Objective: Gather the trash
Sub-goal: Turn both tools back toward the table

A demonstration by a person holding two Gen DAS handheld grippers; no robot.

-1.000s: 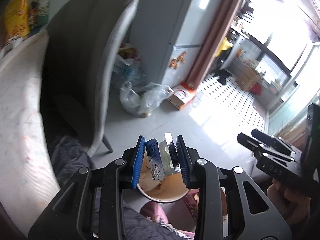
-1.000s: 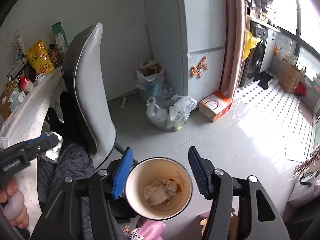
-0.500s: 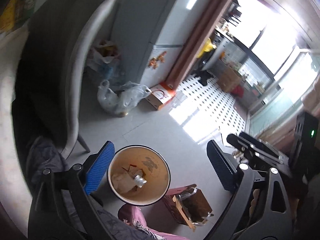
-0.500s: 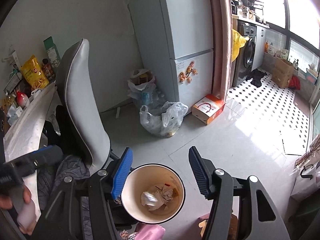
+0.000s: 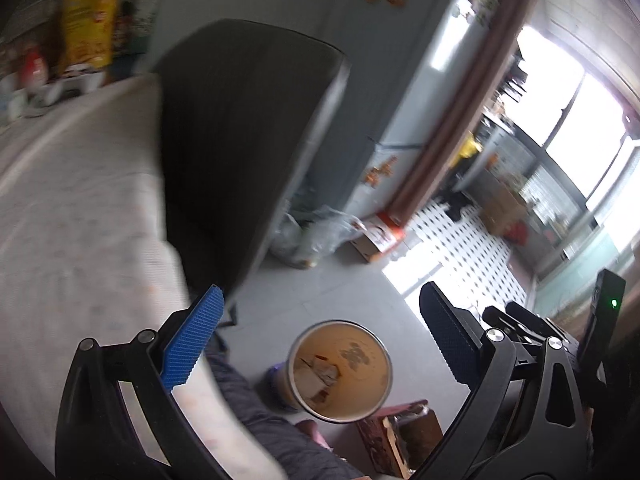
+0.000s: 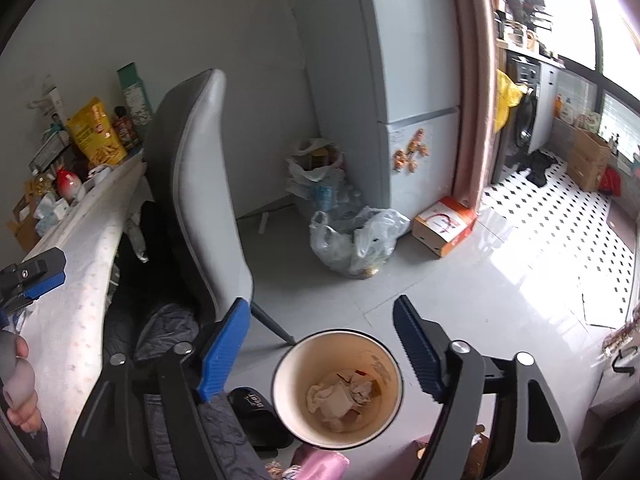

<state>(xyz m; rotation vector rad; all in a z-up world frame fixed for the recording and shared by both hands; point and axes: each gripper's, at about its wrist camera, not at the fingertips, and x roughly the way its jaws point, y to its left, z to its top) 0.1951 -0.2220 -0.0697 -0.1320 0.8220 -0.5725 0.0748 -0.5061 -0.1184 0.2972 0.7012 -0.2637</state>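
Note:
A tan paper cup (image 6: 372,364) with a dark rim stands low beside the person's legs. Crumpled paper and wrapper scraps (image 6: 336,396) lie in it. My right gripper (image 6: 320,304) hovers above the cup, its jaws opening, and the pads touch nothing. In the left wrist view the cup (image 5: 360,360) sits below my left gripper (image 5: 322,292), whose jaws are opening wide and empty. The left gripper (image 6: 36,276) also shows at the table edge in the right wrist view, with a hand (image 6: 16,376) on its handle. The right gripper (image 5: 520,324) appears at the right of the left wrist view.
A grey chair (image 6: 200,184) stands between the clothed table (image 6: 80,264) and the fridge (image 6: 404,80). Snack bags and bottles (image 6: 96,132) crowd the table's far end. Filled plastic bags (image 6: 352,236) and a cardboard box (image 6: 444,226) sit on the floor. A wooden box (image 5: 404,436) is beside the cup.
My left gripper let go of a blue and silver wrapper over the cup, opened wide and swung up toward the table. The right gripper's jaws widened and the cup now sits lower.

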